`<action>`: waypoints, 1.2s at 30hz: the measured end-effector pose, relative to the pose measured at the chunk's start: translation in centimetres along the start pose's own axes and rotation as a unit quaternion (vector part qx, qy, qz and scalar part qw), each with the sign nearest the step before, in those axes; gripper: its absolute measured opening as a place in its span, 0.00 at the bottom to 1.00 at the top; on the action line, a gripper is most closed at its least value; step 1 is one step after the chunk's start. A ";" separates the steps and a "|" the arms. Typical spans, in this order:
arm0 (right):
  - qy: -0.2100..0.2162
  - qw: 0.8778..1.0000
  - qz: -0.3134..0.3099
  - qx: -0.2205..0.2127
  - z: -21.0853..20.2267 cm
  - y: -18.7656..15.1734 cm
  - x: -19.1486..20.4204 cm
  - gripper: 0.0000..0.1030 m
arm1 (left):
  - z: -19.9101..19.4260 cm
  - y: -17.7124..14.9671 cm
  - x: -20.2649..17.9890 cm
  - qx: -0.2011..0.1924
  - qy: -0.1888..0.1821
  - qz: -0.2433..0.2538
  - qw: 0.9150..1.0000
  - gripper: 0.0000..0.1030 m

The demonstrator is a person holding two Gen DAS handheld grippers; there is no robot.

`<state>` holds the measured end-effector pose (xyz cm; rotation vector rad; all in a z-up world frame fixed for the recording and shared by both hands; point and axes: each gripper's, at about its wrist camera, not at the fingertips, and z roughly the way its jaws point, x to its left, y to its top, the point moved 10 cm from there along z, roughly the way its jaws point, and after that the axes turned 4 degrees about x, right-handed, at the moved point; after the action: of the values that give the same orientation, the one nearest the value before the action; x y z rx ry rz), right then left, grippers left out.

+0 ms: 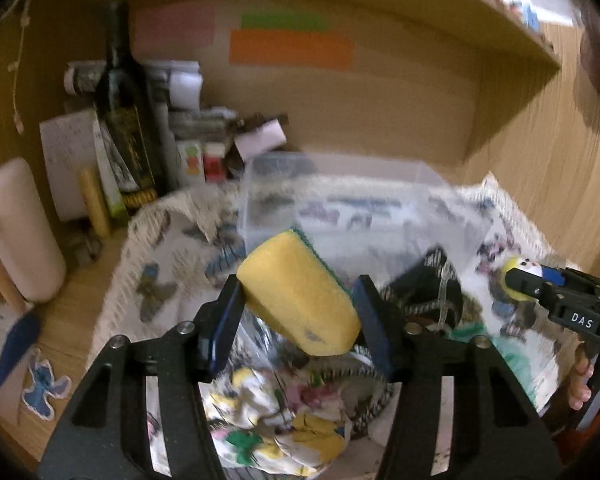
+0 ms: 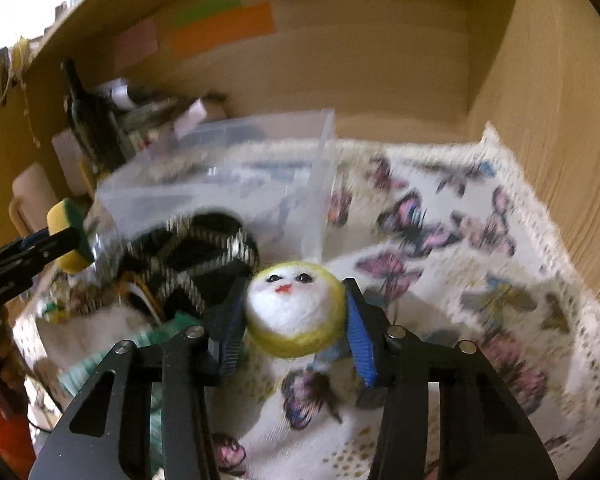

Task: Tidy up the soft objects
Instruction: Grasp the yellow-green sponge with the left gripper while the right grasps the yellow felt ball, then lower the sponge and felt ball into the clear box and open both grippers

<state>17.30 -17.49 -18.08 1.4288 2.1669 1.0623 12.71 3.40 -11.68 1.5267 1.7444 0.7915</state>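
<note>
My left gripper [image 1: 298, 300] is shut on a yellow sponge [image 1: 300, 300] with a green scouring side, held above a pile of soft things. My right gripper [image 2: 296, 312] is shut on a small felt doll [image 2: 296, 308] with a white face and yellow hair, held above the butterfly cloth [image 2: 460, 260]. A clear plastic box [image 1: 340, 200] stands just beyond both grippers; it also shows in the right wrist view [image 2: 220, 184]. The right gripper with the doll shows in the left wrist view [image 1: 520, 276]. The left gripper with the sponge shows in the right wrist view [image 2: 70, 240].
A black striped fabric piece [image 2: 204, 252], a floral cloth [image 1: 276, 420] and a green item [image 2: 112, 364] lie below the grippers. A dark bottle [image 1: 124, 112], a white jug [image 1: 16, 232] and boxes stand at back left. Wooden shelf walls [image 2: 540, 120] enclose the space.
</note>
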 end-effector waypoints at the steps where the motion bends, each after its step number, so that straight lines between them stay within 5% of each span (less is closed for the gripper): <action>1: -0.003 1.000 0.001 -0.010 -0.4 0.6 -0.1 0.42 | -0.4 0.7 0.1 -0.007 -0.001 -0.002 1.000 0.54; 10: -0.029 0.995 -0.025 -0.096 -3.9 7.3 0.3 0.42 | -2.6 7.0 0.0 -0.062 -0.009 0.010 0.998 0.55; 20: 0.008 0.989 -0.064 -0.132 -4.3 13.5 3.8 0.42 | 2.3 9.6 -0.3 -0.016 0.016 0.033 0.999 0.55; 36: 0.014 0.996 -0.090 0.016 7.7 13.2 5.4 0.42 | 11.2 6.2 -2.0 0.113 0.000 0.078 0.990 0.55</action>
<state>28.27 -6.73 -12.84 1.2105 2.2917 0.9914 25.59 2.36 -13.02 1.8327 1.7788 0.6876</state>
